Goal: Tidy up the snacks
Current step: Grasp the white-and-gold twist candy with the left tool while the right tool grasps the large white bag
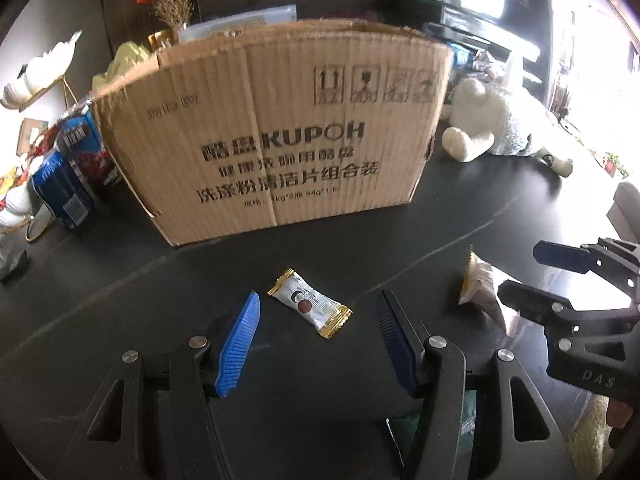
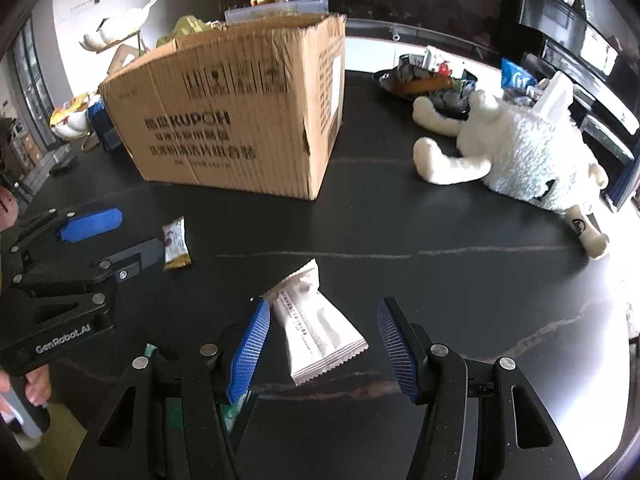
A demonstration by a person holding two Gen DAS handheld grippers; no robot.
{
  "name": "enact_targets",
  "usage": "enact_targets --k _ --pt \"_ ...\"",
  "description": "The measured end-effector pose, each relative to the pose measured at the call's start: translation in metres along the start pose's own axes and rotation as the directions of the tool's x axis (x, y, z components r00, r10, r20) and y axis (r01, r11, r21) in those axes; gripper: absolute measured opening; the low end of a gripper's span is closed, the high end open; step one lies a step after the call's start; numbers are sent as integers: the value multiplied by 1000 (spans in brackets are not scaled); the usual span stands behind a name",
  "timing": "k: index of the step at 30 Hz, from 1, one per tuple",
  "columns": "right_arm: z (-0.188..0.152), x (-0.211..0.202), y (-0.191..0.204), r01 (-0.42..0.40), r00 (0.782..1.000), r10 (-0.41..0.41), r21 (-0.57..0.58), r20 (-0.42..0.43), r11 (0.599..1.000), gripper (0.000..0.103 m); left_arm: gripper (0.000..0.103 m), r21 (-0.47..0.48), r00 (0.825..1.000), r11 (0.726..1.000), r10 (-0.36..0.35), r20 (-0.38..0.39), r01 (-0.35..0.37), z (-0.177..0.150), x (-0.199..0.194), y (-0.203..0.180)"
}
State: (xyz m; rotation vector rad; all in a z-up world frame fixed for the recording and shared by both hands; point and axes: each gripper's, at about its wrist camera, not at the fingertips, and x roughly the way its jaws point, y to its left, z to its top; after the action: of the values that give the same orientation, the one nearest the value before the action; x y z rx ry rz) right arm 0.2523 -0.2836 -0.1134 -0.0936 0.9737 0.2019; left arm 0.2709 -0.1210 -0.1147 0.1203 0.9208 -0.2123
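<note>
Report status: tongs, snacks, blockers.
Left tongs open around gold-edged candy. Right tongs open around white packet. Cardboard box behind, path clear.

The box (image 1: pixel 276 136) hides its contents; only packet tops show above its rim. The right gripper (image 1: pixel 532 276) covers part of the white packet (image 1: pixel 480 284). Small print on the candy (image 1: pixel 308 302) is unreadable.
</note>
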Motion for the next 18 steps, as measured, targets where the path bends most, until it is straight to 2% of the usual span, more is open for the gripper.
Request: enact_targets --k 7,18 --pt "-3 19 1 -46 998 46 -8 -40 999 58 56 -56 1000 998 -11 -28 9 3 16 9" --pt "2 34 -2 -89 995 90 48 -32 995 58 50 -83 999 997 -8 -53 4 5 31 15"
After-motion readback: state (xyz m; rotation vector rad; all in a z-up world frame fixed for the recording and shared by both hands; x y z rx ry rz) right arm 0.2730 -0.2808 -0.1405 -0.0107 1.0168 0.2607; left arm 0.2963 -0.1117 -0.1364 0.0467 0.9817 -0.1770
